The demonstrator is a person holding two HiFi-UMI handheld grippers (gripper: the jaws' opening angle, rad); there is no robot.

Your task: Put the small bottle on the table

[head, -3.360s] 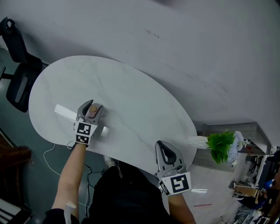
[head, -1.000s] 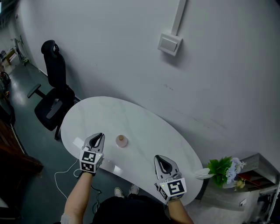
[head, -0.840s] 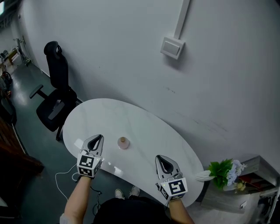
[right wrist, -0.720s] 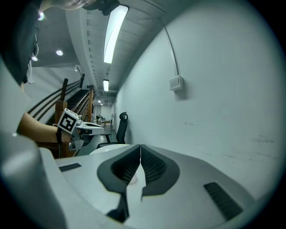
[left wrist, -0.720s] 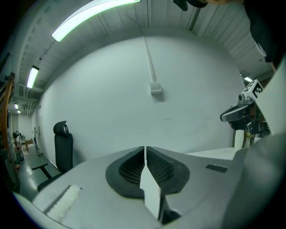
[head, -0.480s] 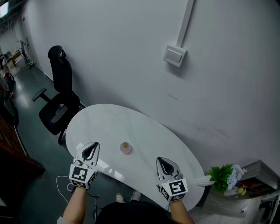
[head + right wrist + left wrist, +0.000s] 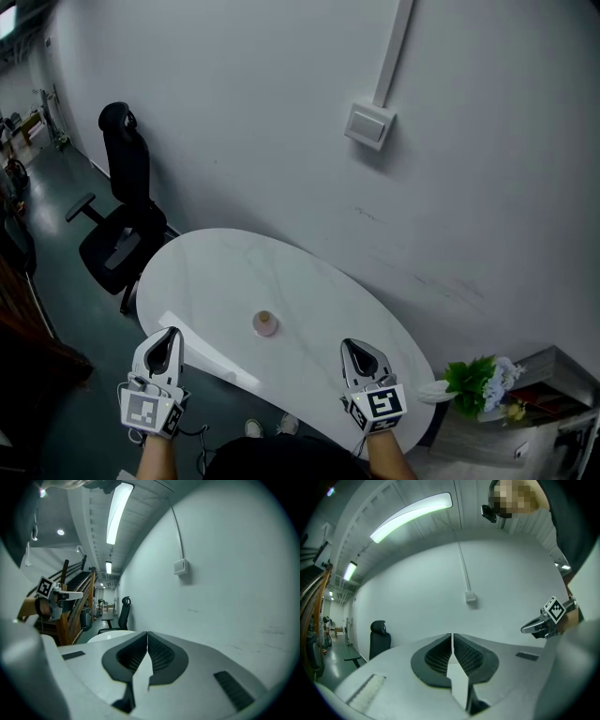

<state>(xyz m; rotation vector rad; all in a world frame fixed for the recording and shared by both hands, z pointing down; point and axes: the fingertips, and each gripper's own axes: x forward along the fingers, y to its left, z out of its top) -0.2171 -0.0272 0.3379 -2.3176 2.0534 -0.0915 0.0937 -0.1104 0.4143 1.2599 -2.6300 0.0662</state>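
Observation:
The small bottle point(image 7: 265, 324), pale pink with a tan cap, stands upright near the middle of the white oval table point(image 7: 216, 272). My left gripper point(image 7: 165, 339) hovers off the table's near-left edge, well away from the bottle, jaws shut with nothing between them. In the left gripper view the left gripper point(image 7: 452, 637) shows its jaws pressed together. My right gripper point(image 7: 360, 352) sits over the table's near-right edge, also shut and empty, as the right gripper point(image 7: 147, 635) confirms in its own view. The bottle is hidden in both gripper views.
A black office chair point(image 7: 120, 211) stands left of the table. A potted plant with flowers point(image 7: 483, 380) sits at the right. A grey wall with a switch box point(image 7: 366, 126) rises behind the table. A bright reflection strip point(image 7: 202, 356) lies on the tabletop's near edge.
My left gripper has let go of the bottle and drawn back toward me and to the left, off the table's edge. The bottle stays standing on the table. The right gripper barely moved.

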